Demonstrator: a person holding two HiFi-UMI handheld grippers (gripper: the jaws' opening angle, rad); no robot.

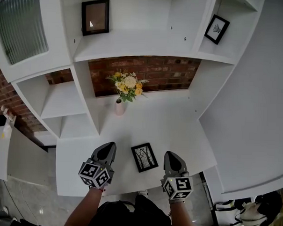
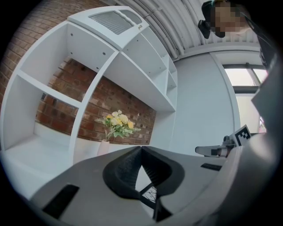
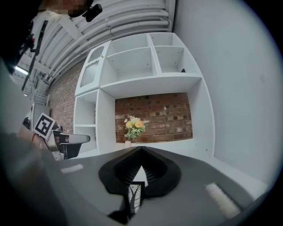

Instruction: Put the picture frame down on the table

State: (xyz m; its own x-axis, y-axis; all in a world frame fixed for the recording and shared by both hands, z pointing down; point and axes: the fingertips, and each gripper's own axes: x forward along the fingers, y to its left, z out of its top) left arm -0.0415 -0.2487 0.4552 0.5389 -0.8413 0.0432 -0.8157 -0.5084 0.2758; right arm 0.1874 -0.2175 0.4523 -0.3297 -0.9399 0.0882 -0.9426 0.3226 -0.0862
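Observation:
A small black picture frame (image 1: 144, 157) with a tree print lies flat on the white table (image 1: 178, 130), between my two grippers. My left gripper (image 1: 109, 146) hovers just left of it, jaws shut with nothing in them. Just right of the frame hangs my right gripper (image 1: 170, 155), also shut and empty. In the left gripper view (image 2: 140, 148) the frame (image 2: 151, 194) shows through the gap below the closed jaws. The right gripper view (image 3: 140, 149) shows the frame (image 3: 135, 197) the same way. Both grippers point level toward the shelf unit.
A white vase of yellow and white flowers (image 1: 125, 88) stands at the back of the table before a brick wall. White shelves (image 1: 130, 44) rise above and to the left, holding a dark frame (image 1: 95, 17) and a second black frame (image 1: 217, 28).

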